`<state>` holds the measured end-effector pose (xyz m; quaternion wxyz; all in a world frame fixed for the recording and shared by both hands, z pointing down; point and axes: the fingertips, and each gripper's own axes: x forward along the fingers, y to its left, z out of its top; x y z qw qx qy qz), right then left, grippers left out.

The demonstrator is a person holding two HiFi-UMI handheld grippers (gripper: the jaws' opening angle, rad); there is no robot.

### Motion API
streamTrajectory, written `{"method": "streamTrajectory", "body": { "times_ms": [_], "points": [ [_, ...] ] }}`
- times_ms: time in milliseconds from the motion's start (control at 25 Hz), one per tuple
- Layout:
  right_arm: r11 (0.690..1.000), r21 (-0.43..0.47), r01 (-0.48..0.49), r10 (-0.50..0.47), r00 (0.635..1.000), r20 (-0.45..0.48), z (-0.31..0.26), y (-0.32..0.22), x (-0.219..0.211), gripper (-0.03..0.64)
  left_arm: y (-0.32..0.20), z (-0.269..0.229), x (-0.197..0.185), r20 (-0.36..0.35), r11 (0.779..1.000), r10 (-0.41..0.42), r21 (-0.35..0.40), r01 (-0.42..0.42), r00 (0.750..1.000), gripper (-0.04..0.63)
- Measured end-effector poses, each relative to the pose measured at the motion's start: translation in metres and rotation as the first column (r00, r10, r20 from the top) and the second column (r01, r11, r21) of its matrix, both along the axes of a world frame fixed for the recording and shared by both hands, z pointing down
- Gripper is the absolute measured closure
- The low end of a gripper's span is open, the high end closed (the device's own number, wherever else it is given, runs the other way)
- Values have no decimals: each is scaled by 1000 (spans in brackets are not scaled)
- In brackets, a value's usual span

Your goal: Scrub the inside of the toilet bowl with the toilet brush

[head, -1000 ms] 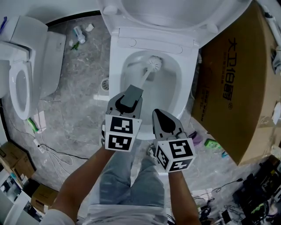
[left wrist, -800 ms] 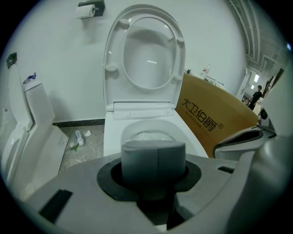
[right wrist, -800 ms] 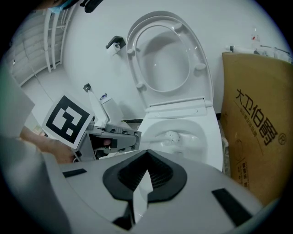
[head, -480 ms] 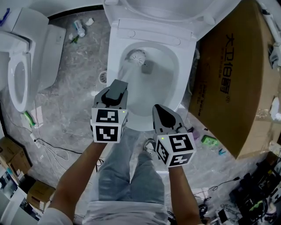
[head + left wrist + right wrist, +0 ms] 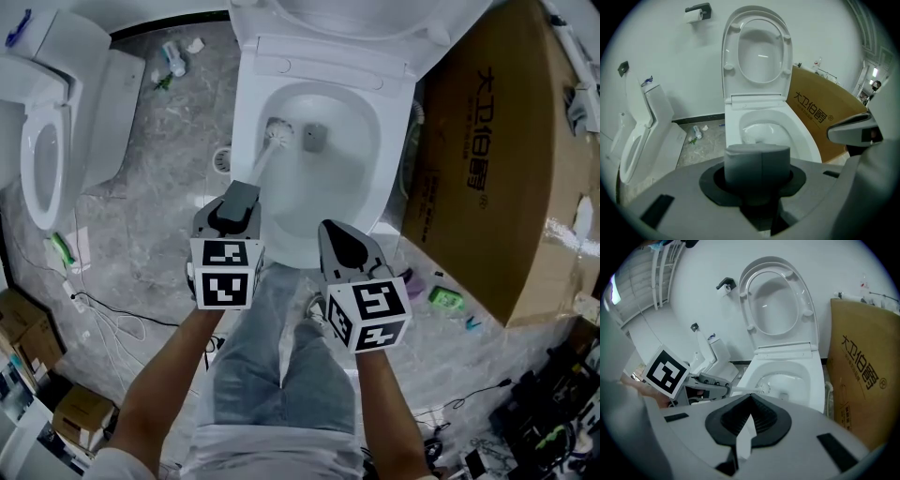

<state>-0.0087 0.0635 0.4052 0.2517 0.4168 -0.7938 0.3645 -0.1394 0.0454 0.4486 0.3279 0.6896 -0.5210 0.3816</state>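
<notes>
The toilet brush (image 5: 270,145) is clenched in the left gripper (image 5: 236,204), its head set inside the toilet bowl (image 5: 398,150); the right gripper (image 5: 342,246) is held closed, empty, before the bowl.

We see a grey marbled floor (image 5: 159,206). The open toilet (image 5: 246,131) stands at its far edge, with a second toilet (image 5: 103,103) toward the left edge and a big cardboard box (image 5: 497,169) along the right. A small bottle (image 5: 172,58) lies by the far edge between the toilets. White cables (image 5: 112,328) and small cartons (image 5: 28,337) lie near the left corner.
</notes>
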Motion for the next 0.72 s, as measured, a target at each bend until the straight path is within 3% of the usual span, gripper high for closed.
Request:
{"method": "streamTrajectory", "body": {
  "times_ms": [280,720],
  "points": [
    [1000,0,27,-27,1000,-8,-9,26,0,618,39,-3,5,22,999,-3,-39,4,1000,437],
    [999,18,36,-36,999,-8,-23,61,8,618,107,1,28,-6,996,25,-89,-25,1000,437]
  ]
}}
